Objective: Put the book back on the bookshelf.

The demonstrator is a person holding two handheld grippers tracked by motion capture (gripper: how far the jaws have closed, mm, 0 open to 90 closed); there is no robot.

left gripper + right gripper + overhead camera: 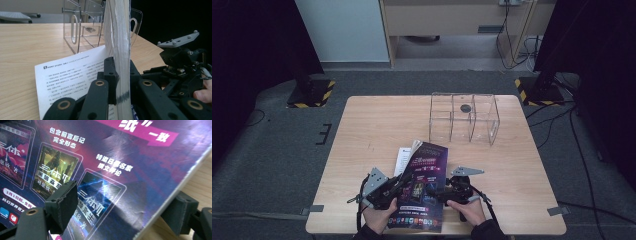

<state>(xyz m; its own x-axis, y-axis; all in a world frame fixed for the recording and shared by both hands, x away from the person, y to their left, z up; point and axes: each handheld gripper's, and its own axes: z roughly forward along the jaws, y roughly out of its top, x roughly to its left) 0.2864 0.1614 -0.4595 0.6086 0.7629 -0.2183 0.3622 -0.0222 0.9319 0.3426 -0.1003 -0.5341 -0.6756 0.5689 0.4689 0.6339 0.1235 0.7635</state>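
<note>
Two claws hold one magazine (422, 187) at the near edge of the bench (362, 130). It has a dark purple cover with bright pictures and writing on it. It sits in front of the person, between the two hands, and its far end points toward a clear plastic box (463, 119) that stands further back on the bench, well apart from it.

From above, the left claw (398, 186) is at the left side of the magazine. In the left gripper view its black jaws are pinched tight on the thick edge of the pages (120, 50), which stand up straight between them. One white page with printed lines (72, 75) sticks out to the side and lies low over the wood.

From above, the right claw (438, 192) is at the right side of the magazine. In the right gripper view (120, 207) one jaw lies on top of the purple cover (112, 170) and the other jaw is under the edge, down by the wood. The jaws stand a bit apart with the magazine between them. I cannot tell if they really squeeze it.

A hand (379, 217) holds the left claw and a hand (472, 212) holds the right claw, both near the front edge of the bench
</note>
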